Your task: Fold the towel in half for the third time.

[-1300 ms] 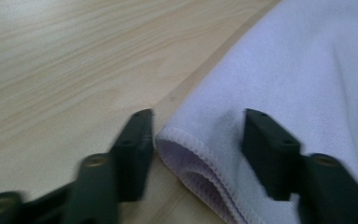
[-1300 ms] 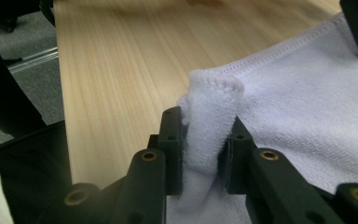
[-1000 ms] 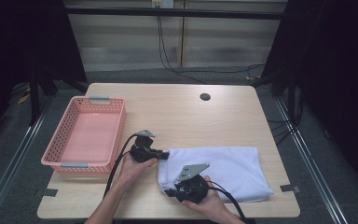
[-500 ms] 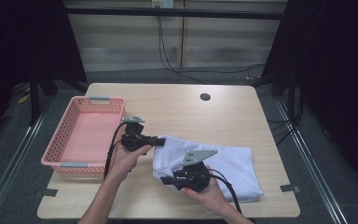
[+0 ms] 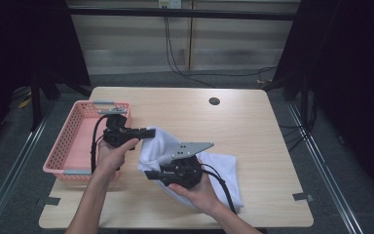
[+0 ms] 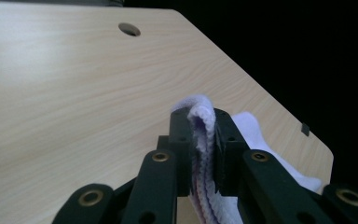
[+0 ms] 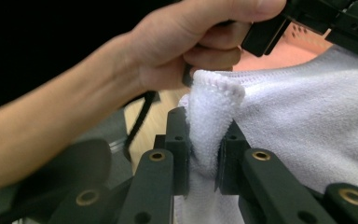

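Both closed on the white towel [image 5: 163, 146], lifted near the surface's front-left beside the pink basket [image 5: 65, 148]: left gripper [image 5: 151, 132] and right gripper [image 5: 150, 174] pinching edges. Best keep both pinches firm, raise evenly, clear the basket's rim before lowering in.

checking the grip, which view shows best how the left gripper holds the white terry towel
The left gripper view: the left gripper has its black jaws shut on a folded edge of the white terry towel. The high view shows that gripper small, lifting the towel. The right gripper view catches only the holding hand.
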